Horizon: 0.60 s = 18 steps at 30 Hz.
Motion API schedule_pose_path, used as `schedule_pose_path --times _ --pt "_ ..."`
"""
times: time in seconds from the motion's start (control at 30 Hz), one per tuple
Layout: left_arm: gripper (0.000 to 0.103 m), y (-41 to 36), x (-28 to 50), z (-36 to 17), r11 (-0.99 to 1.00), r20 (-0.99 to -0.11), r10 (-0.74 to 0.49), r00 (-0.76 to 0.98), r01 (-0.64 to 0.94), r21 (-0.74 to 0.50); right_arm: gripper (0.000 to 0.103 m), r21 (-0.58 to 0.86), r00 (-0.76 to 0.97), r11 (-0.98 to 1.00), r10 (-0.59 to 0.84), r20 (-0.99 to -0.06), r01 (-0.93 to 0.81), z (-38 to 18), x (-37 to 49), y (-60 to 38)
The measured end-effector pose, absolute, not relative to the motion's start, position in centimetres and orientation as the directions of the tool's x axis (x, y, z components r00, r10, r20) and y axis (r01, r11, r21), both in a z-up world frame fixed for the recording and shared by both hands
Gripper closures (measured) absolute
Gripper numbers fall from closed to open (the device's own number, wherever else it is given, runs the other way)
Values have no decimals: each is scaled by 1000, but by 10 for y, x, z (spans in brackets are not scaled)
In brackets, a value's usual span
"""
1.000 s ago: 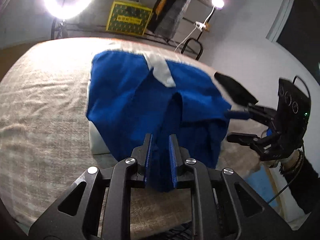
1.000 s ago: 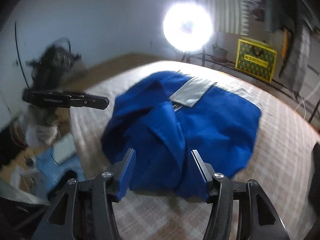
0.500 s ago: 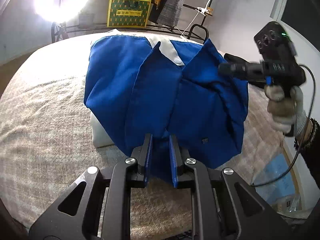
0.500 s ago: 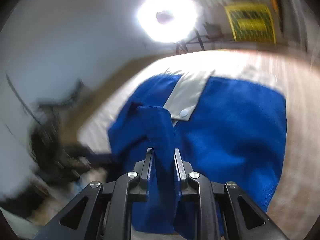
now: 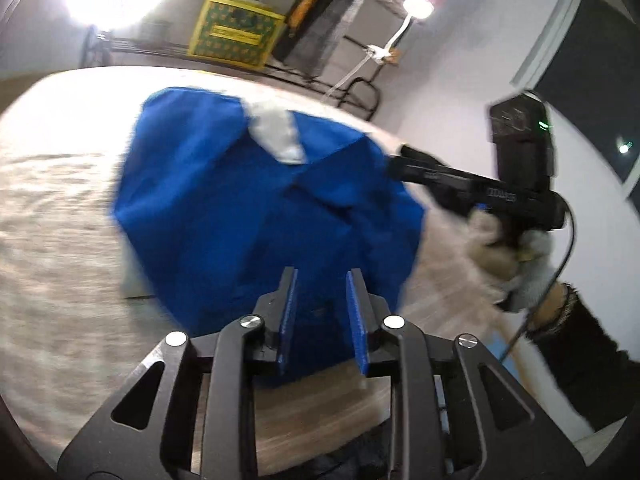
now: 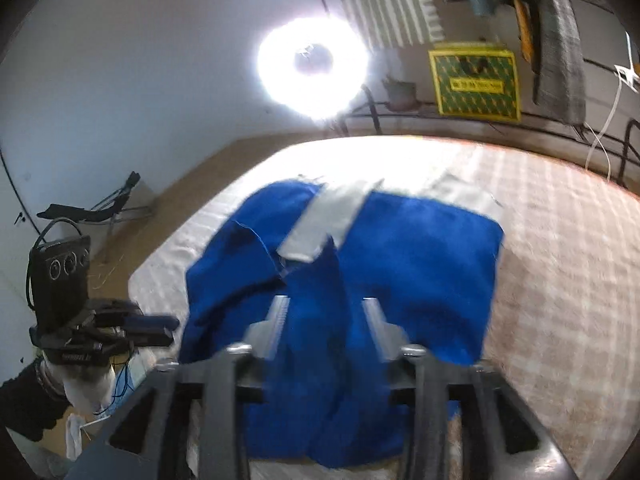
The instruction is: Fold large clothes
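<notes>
A large blue garment (image 5: pixel 256 208) with a grey placket (image 5: pixel 278 136) lies partly folded on a beige checked bed (image 5: pixel 52 216). It also shows in the right wrist view (image 6: pixel 404 264). My left gripper (image 5: pixel 322 312) is open, its blue pads apart over the garment's near edge. My right gripper (image 6: pixel 326 320) is open too, with blue cloth lying loose between its fingers. In the left wrist view the right gripper (image 5: pixel 400 162) sits at the garment's right edge. In the right wrist view the left gripper (image 6: pixel 168 328) sits at the garment's left edge.
A bright ring light (image 6: pixel 312 68) stands behind the bed. A yellow-green box (image 5: pixel 236 34) sits on a rack with hanging clothes (image 5: pixel 332 12). A folding chair (image 6: pixel 104 208) stands on the floor left of the bed. Blue items lie on the floor near my hand.
Both grippers were shut on blue cloth half a second ago and have opened, letting the garment go. The cloth has dropped onto the bed.
</notes>
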<state>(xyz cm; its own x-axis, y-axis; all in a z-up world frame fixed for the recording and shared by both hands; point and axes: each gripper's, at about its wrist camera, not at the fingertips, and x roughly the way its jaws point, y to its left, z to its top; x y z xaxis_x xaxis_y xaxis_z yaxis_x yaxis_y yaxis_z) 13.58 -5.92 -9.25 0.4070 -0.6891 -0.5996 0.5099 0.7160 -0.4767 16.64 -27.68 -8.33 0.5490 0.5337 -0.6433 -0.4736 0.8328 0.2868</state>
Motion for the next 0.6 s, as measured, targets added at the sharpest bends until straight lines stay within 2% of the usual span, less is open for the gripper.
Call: schedule_pose_path --times 0.13,0.23,0.4,0.43,0.5,0.53,0.6 --pt "79 -95 142 -101 664 -579 -738 348 533 -525 62 294 510 828 533 -675 -477 -88 186 -264" --pt "79 -114 154 -113 628 -566 -770 294 509 -589 74 335 485 822 549 -681 -461 -96 195 -267" --pt "79 -113 168 -128 591 -520 -806 283 428 -684 73 356 493 824 553 -671 -440 -98 197 -277" --pt "79 -113 169 -129 594 -521 -804 286 426 -683 70 369 487 816 567 -664 -446 -98 197 -279" --pt "91 -111 167 -130 590 -517 -807 286 429 -684 70 376 482 808 577 -659 -454 -98 198 -278" --pt "94 -110 165 -130 592 -517 -806 289 433 -680 75 372 482 808 577 -660 -457 -98 198 -276" --pt "99 -109 159 -125 604 -518 -797 312 453 -656 92 362 483 809 572 -663 -463 -98 199 -272"
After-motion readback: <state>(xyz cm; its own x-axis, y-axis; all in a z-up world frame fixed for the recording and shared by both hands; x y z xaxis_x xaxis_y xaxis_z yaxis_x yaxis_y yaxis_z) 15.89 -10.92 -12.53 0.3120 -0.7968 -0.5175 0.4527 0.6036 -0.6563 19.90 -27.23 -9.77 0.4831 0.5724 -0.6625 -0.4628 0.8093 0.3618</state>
